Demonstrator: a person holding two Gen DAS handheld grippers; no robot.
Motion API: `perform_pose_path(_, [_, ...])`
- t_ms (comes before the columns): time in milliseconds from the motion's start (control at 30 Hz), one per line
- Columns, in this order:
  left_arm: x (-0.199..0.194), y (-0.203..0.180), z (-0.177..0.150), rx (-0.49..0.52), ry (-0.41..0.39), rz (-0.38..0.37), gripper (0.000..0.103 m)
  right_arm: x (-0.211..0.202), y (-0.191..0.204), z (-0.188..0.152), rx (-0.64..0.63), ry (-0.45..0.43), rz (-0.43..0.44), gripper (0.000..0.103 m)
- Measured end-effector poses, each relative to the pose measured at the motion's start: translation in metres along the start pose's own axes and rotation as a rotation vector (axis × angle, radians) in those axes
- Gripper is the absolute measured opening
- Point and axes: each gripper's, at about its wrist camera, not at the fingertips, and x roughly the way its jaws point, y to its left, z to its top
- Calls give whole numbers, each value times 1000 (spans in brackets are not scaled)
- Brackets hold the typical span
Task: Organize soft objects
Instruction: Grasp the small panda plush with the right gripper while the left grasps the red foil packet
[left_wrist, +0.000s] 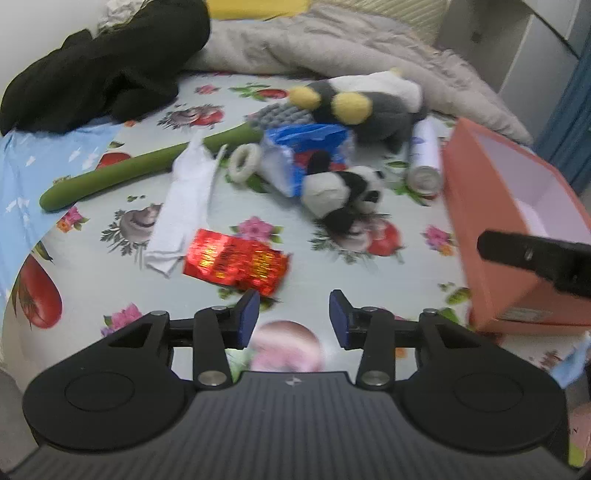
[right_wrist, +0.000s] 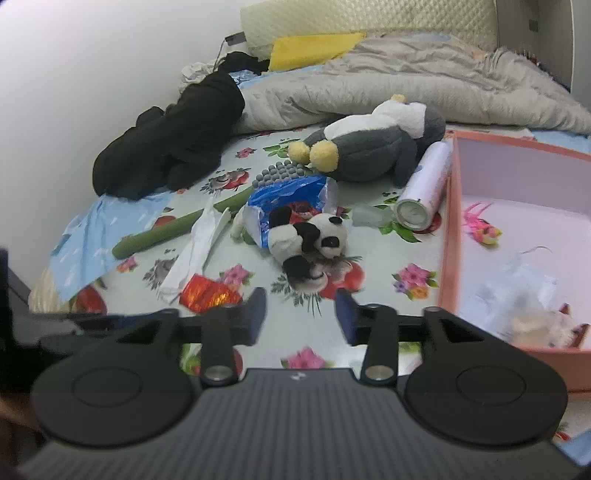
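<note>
A small panda plush (left_wrist: 341, 194) (right_wrist: 308, 240) lies in the middle of the flower-print bed sheet (left_wrist: 277, 206). A larger grey and white penguin plush (left_wrist: 365, 105) (right_wrist: 373, 147) lies behind it. A white sock (left_wrist: 184, 206) (right_wrist: 194, 251) lies to the left. An orange box (left_wrist: 513, 221) (right_wrist: 517, 236) stands at the right and holds a pink toy (right_wrist: 480, 227) and pale items. My left gripper (left_wrist: 293, 317) is open and empty above the sheet, near a red foil packet (left_wrist: 236, 260). My right gripper (right_wrist: 301, 317) is open and empty, in front of the panda.
A blue plastic bag (left_wrist: 306, 151) (right_wrist: 288, 201), a green foam stick (left_wrist: 147, 166) (right_wrist: 177, 227), a tape roll (left_wrist: 243, 160) and a white spray can (left_wrist: 424, 158) (right_wrist: 424, 192) lie around the plushes. Black clothing (left_wrist: 103, 74) (right_wrist: 173, 144) and a grey quilt (left_wrist: 332, 44) (right_wrist: 406, 88) lie behind.
</note>
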Motion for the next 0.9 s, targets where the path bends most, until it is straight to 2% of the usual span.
perform_pose_path(33, [7, 5, 3, -5, 10, 6, 52, 6, 0, 3, 9, 4, 5, 54])
perform_pose_path(200, [38, 18, 12, -4, 26, 47, 54, 53, -8, 22, 60, 39, 12, 57])
perform_pose_path(267, [51, 21, 14, 4, 28, 65, 55, 73, -15, 28, 99, 51, 2, 71])
perform_pose_path(300, [56, 22, 15, 4, 24, 77, 55, 82, -19, 31, 121, 53, -2, 72])
perform_pose_path(433, [74, 27, 16, -13, 4, 94, 55, 119, -31, 44, 189, 56, -19, 72])
perform_pose_path(567, [91, 22, 15, 33, 5, 104, 55, 150, -46, 54, 287, 51, -16, 72])
perform_pose_path(767, [100, 19, 13, 56, 0, 83, 54, 188, -61, 56, 391, 95, -16, 70])
perform_pose_path(900, [102, 22, 13, 36, 6, 49, 47, 204, -64, 54, 431, 136, 14, 65])
